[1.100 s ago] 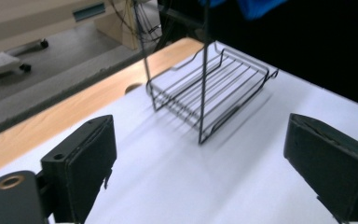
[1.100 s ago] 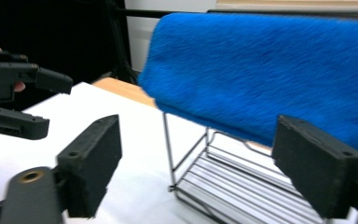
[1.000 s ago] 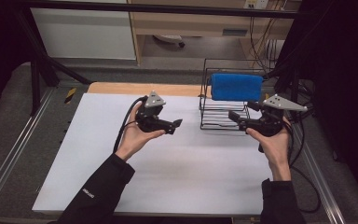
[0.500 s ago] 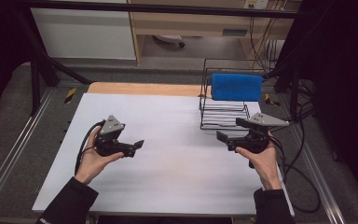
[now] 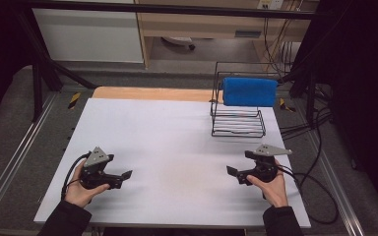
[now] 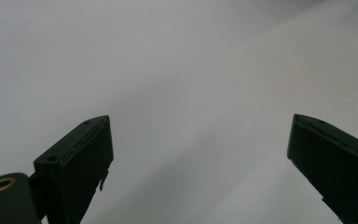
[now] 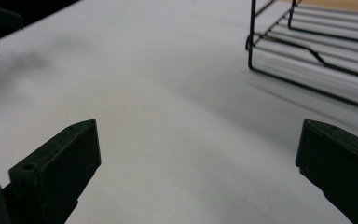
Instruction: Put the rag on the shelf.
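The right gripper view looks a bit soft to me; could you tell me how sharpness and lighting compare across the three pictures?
Right gripper view: the wire rack is smeared, the near jaws fairly crisp. Left gripper view: soft, featureless white table with faint grey shading. High view: evenly lit tabletop, dark surroundings, and the blue towel reads clearly.

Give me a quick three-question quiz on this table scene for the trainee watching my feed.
1. True or false: the blue roll lies flat on the white table top.
2. What stands between the jaws of the right gripper: A) the blue roll, B) nothing, C) a wire of the rack?
3. Which gripper is nearer the black wire rack?

Key:
1. False; it rests on top of the rack.
2. B; the jaws stand wide apart over bare table.
3. The right gripper; the left gripper is near the table's other side.
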`<state>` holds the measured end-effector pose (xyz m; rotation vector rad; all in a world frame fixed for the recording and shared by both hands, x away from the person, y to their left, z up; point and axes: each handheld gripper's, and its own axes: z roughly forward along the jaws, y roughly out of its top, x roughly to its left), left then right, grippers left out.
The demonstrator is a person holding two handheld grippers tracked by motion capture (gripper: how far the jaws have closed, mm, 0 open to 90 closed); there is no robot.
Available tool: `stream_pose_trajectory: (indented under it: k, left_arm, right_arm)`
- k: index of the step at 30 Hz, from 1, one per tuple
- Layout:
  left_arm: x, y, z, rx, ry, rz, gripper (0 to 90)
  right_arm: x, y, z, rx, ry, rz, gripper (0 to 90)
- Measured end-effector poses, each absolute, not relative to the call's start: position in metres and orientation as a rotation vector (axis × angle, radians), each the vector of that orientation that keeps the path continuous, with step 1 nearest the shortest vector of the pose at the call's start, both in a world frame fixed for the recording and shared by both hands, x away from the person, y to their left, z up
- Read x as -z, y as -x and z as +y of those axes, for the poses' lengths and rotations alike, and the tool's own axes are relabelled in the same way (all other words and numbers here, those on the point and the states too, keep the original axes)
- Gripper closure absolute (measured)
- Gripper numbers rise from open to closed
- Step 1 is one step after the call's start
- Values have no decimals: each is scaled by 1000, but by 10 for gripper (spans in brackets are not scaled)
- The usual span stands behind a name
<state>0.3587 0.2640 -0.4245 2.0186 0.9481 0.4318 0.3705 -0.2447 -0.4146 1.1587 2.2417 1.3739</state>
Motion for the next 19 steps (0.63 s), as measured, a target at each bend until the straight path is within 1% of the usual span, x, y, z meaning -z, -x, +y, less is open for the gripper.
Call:
stream_pose_trajectory:
  k: [8,14,19]
  left_arm:
    - [438,-353,282,-427,-2014,969,70]
    - [447,-351,292,-427,-2016,1005,70]
    - [448,-353,294,-432,-2007,1014,70]
  right_arm:
    - [442,-360,-263,-1340,-1183,2300,7]
    - [448,-356,-267,-1322,-1181,2317,7]
    - [450,-356,-265,-1296,-1186,2347,8]
